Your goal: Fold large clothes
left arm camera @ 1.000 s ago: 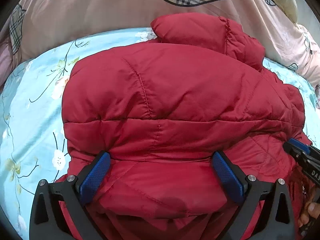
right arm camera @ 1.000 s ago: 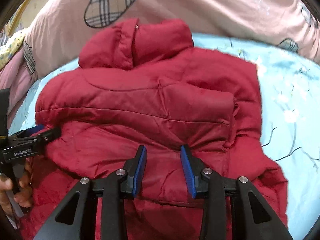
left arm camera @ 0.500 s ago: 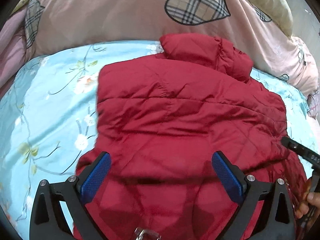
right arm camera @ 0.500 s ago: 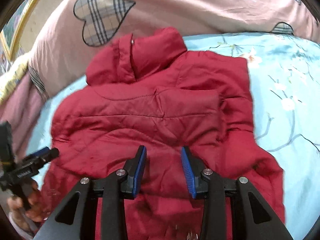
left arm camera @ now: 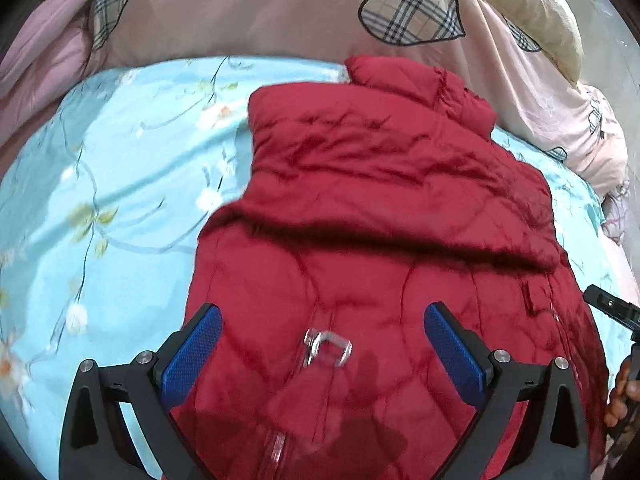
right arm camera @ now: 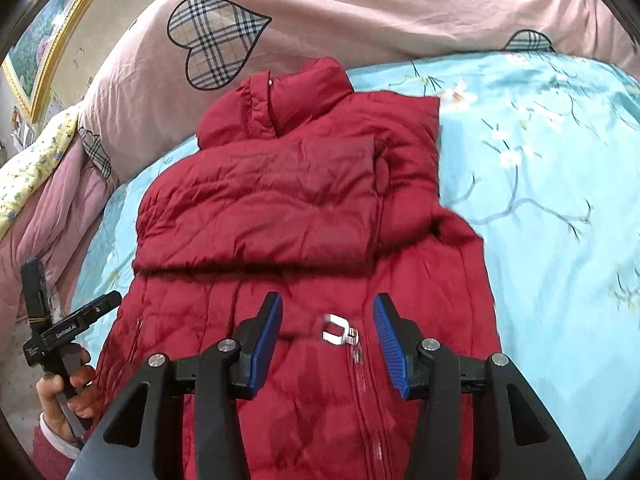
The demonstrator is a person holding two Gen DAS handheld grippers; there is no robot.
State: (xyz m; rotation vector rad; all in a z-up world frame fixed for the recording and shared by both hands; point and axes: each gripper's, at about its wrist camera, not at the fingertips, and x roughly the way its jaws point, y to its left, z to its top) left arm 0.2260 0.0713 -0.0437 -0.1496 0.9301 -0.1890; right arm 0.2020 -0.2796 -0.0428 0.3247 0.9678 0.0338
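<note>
My right gripper (right arm camera: 327, 338) hung over the lower half of the red puffer jacket (right arm camera: 288, 208), its jaws parting and nothing pinched between them; only the clear zip pull (right arm camera: 340, 332) showed in the gap, lying on the fabric below. My left gripper (left arm camera: 320, 354) stood wide open and empty over the same hem end. The jacket lay front up on the blue floral sheet (left arm camera: 120, 184), collar (right arm camera: 280, 104) toward the pink quilt (right arm camera: 360, 12), with a sleeve folded across the chest and a shadowed ridge marking that fold's lower edge.

I judged the next step to be bringing the hem up over the folded sleeve. To do that well, each gripper ought to bite a hem corner through all the padded layers, not just the slippery shell. Both should lift evenly so the zip line stayed straight, and set the hem down just below the collar. A lopsided pull would likely drag the sleeve out of place.
</note>
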